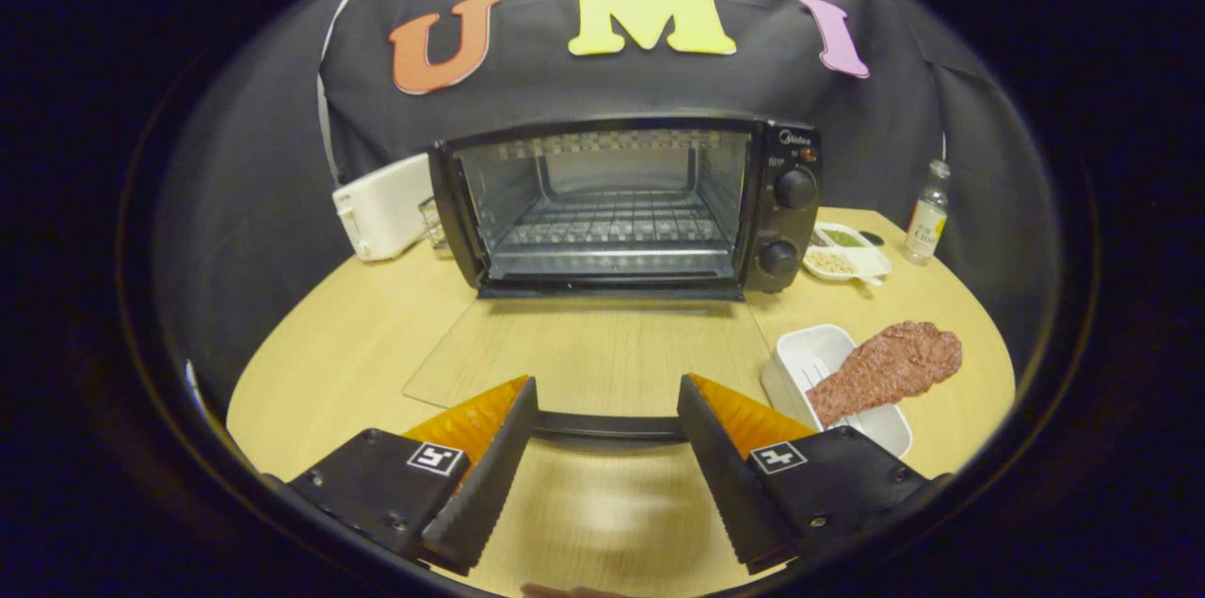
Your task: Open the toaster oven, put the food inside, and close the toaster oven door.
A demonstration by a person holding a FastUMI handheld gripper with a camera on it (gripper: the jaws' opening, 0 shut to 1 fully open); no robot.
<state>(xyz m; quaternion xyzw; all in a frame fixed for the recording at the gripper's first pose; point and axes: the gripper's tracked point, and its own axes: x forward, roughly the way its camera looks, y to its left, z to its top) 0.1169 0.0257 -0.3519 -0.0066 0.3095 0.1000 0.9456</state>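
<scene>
Spanning the lower centre of the frame, the tongs (pixel 607 410) stand wide open and hold nothing. The door handle (pixel 607 427), a dark bar, runs across the gap between the two fingers; whether either finger touches it cannot be told.

The toaster oven (pixel 626 202) sits in the upper centre of the frame, at the far side of the wooden table (pixel 348 334). Its glass door (pixel 584 353) is folded fully down and lies flat above the table surface, reaching from the oven base toward the fingers. The cavity is open to view, with a wire rack (pixel 612 226) across it. Two round knobs (pixel 795 188) sit on the panel at the right of the oven.

The food (pixel 885 364), a reddish-brown meat-shaped piece, lies at the lower right of the frame, resting across the rim of a white tray (pixel 810 358), beyond and beside the right finger. It is well apart from the oven opening.

A white appliance (pixel 384 207) stands just left of the oven. A divided white dish (pixel 845 251) with small foodstuffs lies right of the oven, and a small bottle (pixel 927 221) stands farther right.
</scene>
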